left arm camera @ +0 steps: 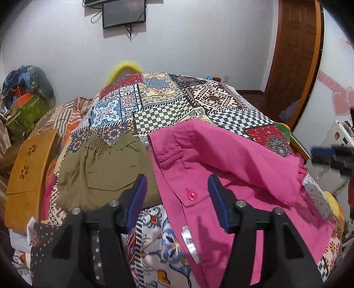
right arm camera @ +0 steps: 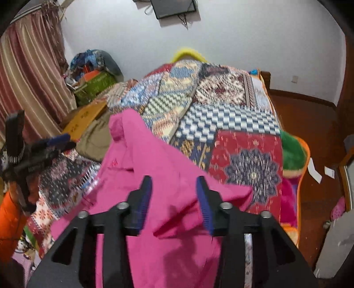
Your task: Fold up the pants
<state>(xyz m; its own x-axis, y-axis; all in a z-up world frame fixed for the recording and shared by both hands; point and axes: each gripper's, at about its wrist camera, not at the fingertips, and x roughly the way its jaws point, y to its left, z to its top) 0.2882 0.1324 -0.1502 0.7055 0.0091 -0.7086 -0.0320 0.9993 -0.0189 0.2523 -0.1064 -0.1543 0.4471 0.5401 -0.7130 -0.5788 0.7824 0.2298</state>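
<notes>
Pink pants [left arm camera: 232, 177] lie on the patchwork bedspread [left arm camera: 177, 104], partly folded, with a pink button [left arm camera: 191, 196] on the flap near me. My left gripper [left arm camera: 177, 192] is open and empty, hovering over the pants' left edge. In the right wrist view the pink pants [right arm camera: 159, 177] spread under my right gripper [right arm camera: 174, 195], which is open with nothing between its fingers. The left gripper also shows at the left of the right wrist view [right arm camera: 44, 146], and the right gripper at the right edge of the left wrist view [left arm camera: 334, 155].
An olive garment [left arm camera: 104, 168] lies left of the pink pants. A wooden stool [left arm camera: 28, 177] stands at the bed's left side, with a cluttered green box [left arm camera: 28, 110] behind it. A wooden floor [right arm camera: 309, 133] lies right of the bed. A monitor [left arm camera: 124, 13] hangs on the wall.
</notes>
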